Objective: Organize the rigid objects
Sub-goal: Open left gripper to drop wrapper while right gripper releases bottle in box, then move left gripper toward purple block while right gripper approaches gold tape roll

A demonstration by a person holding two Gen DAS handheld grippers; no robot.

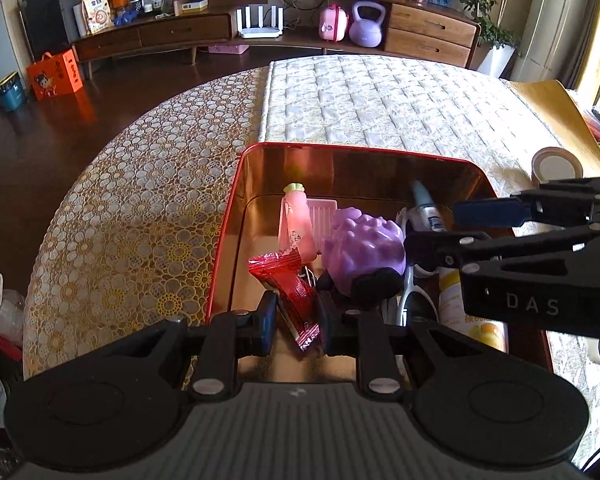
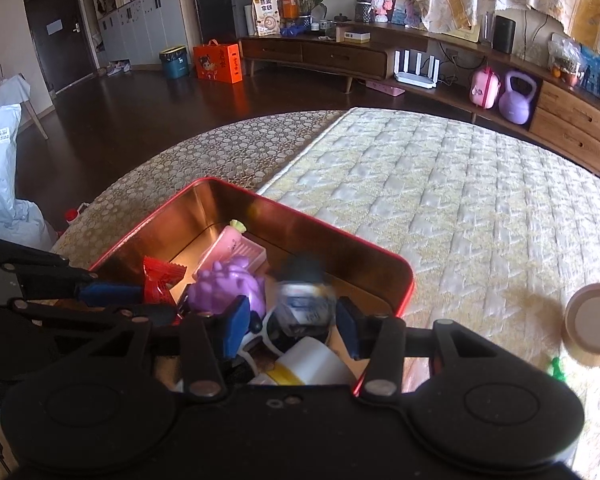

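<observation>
Two grippers are hovering over a red tin: left gripper is clamping a red snack packet; right gripper jaws are standing apart around a blurred small bottle.

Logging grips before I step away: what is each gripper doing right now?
Left gripper: closed on the red snack packet.
Right gripper: open around the blurred small bottle.

The tin has a red rim and a coppery, shiny inside. In it lie a red foil wrapper, a pale pink bottle with a yellow-green cap, a knobbly purple toy and a white-and-yellow tube. The counter wears a lace cloth of cream circles and yellow flowers beside a cream quilted mat. Black grippers carry blue fingers. The tape roll is tan.
</observation>
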